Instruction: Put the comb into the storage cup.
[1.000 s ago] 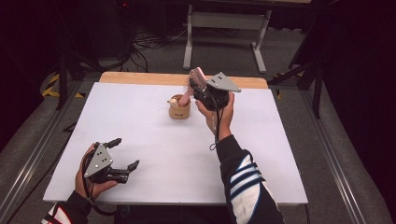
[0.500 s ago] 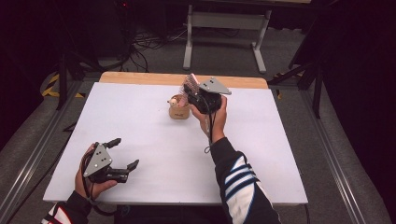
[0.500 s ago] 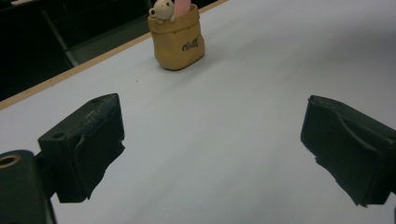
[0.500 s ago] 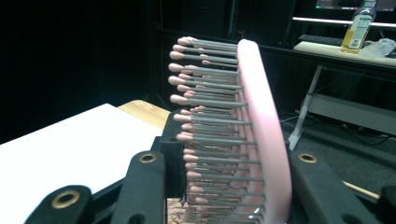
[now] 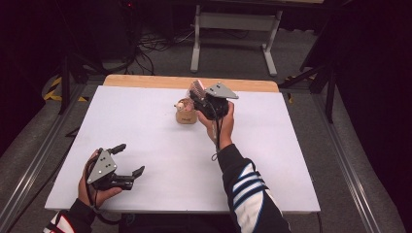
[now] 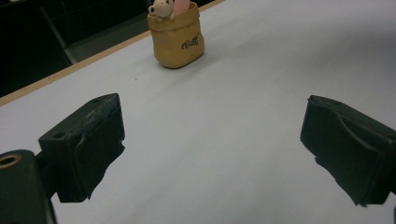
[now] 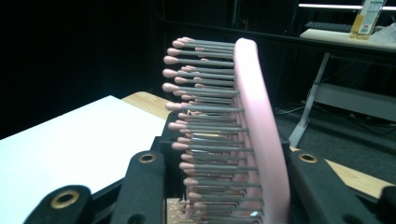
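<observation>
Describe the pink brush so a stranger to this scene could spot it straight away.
Start at the white table and go to its far edge, where a small tan pouch with a toy bear stands. Just right of it, the right gripper is raised above the table, shut on the pink brush. It is the one thing with rows of grey, pink-tipped bristles.

Both claws are black, each topped by a grey three-cornered plate dotted with small dark screw holes. The left claw (image 5: 127, 160) has thick, blocky black jaws with scuffed, ragged-edged pads. The right claw (image 5: 199, 95) shows brass-ringed holes on its black jaw arms, and a thin dark cable trails from it along the wrist. The person's sleeves are dark with bold white stripes, plus a touch of red on the left sleeve.
</observation>
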Demonstrator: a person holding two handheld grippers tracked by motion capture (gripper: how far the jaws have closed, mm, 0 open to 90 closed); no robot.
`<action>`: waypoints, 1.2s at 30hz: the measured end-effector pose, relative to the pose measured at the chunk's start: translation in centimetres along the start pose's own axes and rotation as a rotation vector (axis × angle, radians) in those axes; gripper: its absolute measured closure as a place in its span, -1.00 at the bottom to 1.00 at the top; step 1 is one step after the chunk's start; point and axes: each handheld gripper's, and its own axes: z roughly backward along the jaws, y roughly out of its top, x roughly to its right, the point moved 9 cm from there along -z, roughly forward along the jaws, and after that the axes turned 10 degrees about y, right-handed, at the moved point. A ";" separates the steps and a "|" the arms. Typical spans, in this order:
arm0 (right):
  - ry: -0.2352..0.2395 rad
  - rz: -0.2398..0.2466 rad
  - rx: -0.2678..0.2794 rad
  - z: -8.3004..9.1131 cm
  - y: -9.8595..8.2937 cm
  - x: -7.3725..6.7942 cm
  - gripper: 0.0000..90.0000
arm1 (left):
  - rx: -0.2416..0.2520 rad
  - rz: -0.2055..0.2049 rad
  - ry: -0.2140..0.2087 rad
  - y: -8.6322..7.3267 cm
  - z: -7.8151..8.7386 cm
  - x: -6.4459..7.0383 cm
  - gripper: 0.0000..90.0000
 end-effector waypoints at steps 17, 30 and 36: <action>0.011 -0.059 0.009 0.5 -1.4 0.5 0.37 | -0.006 -0.005 -0.003 0.0 -0.2 0.2 -0.84; -0.011 -0.062 -0.022 1.4 -2.8 1.7 0.22 | -0.013 -0.011 -0.003 -0.1 -0.5 0.3 -0.84; -0.021 -0.056 -0.039 1.6 -3.3 2.0 0.13 | -0.023 -0.019 -0.003 -0.2 -0.6 0.4 -0.84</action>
